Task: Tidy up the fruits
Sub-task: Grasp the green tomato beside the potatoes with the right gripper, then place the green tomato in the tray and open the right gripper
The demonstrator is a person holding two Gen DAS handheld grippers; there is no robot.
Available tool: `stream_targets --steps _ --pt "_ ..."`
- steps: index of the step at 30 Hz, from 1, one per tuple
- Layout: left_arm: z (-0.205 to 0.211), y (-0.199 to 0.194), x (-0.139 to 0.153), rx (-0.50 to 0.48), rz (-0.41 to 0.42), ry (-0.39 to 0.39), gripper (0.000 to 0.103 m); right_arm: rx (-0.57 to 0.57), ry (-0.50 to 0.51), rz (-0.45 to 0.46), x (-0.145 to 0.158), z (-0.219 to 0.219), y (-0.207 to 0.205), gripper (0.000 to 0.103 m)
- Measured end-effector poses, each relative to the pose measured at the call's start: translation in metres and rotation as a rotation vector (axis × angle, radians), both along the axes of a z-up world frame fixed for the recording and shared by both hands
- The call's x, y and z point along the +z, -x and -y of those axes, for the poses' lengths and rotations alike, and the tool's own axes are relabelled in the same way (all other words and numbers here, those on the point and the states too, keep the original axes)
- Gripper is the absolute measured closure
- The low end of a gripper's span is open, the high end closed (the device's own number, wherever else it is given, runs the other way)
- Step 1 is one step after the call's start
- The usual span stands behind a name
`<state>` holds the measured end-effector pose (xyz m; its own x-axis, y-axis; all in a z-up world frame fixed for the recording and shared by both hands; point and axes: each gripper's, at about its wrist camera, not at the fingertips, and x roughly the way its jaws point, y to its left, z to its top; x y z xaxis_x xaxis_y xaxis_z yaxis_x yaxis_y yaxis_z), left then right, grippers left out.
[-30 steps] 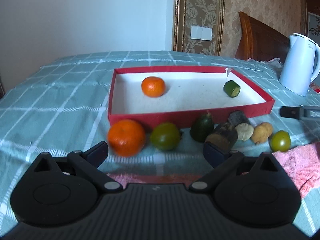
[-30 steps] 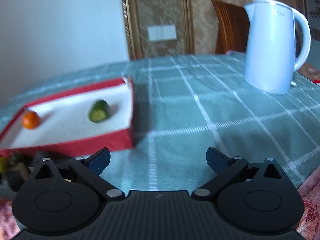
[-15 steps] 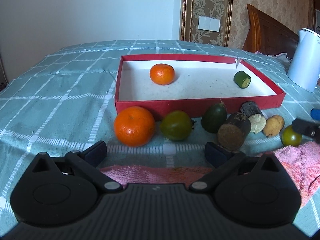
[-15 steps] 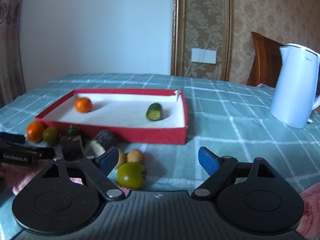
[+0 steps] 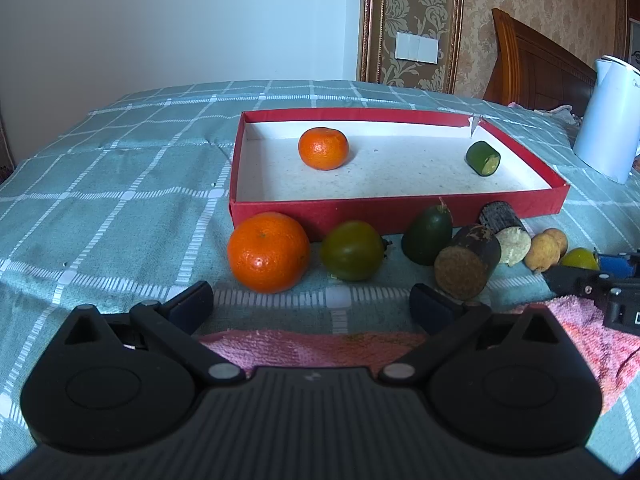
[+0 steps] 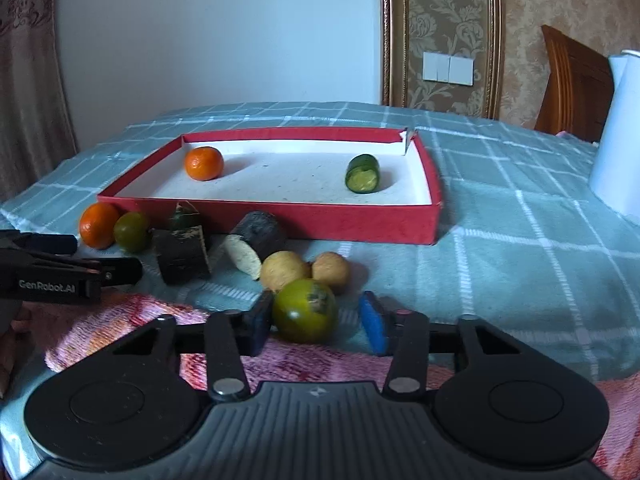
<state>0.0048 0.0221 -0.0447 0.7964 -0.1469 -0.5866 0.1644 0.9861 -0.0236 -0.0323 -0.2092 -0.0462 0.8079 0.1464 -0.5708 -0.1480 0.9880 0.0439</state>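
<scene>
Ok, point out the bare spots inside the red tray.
Inside the red tray, the white floor between the small orange and the cucumber piece is bare, as is the strip along its near wall. The cloth just before it is crowded with fruit.

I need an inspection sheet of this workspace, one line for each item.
Surface: table under a green checked cloth; pink towel at the near edge.
Job's things: red tray holds a small orange and a cucumber piece; large orange, green fruits and brown pieces lie in front of the tray.
Clutter: white kettle.
Grippers: left hand-held gripper open, empty; right hand-held gripper closing around a green fruit.
Cables: nothing seen.
Surroundings: wall, wooden chair.
</scene>
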Motion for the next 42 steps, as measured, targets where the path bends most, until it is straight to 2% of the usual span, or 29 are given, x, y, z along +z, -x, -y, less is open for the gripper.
stream_targets --steps 2,10,15,21,26,33,39,42 --pt "0.0 0.0 0.0 0.0 0.0 -0.001 0.0 0.007 -0.012 -0.002 0.0 0.0 0.0 0.07" --pt "0.0 0.0 0.0 0.0 0.0 -0.002 0.0 -0.003 -0.063 0.023 0.011 0.01 0.002 0.07" --pt "0.0 0.0 0.0 0.0 0.0 -0.003 0.0 -0.003 -0.024 0.097 0.033 0.009 -0.002 0.07" --pt "0.001 0.0 0.001 -0.001 -0.001 -0.005 0.0 0.017 0.03 0.132 0.045 -0.004 -0.037 0.07" --pt "0.001 0.0 0.001 -0.001 -0.001 -0.005 0.0 0.037 0.086 0.109 0.043 -0.023 -0.08 0.07" --pt "0.001 0.0 0.001 -0.001 0.0 -0.005 0.0 0.03 0.128 0.025 0.029 -0.041 -0.142 0.07" --pt "0.001 0.0 0.001 -0.001 -0.001 -0.007 0.0 0.032 0.119 -0.055 0.012 -0.048 -0.168 0.07" --pt "0.001 0.0 0.001 -0.001 0.0 -0.006 0.0 0.028 0.116 -0.056 0.01 -0.049 -0.172 0.07"
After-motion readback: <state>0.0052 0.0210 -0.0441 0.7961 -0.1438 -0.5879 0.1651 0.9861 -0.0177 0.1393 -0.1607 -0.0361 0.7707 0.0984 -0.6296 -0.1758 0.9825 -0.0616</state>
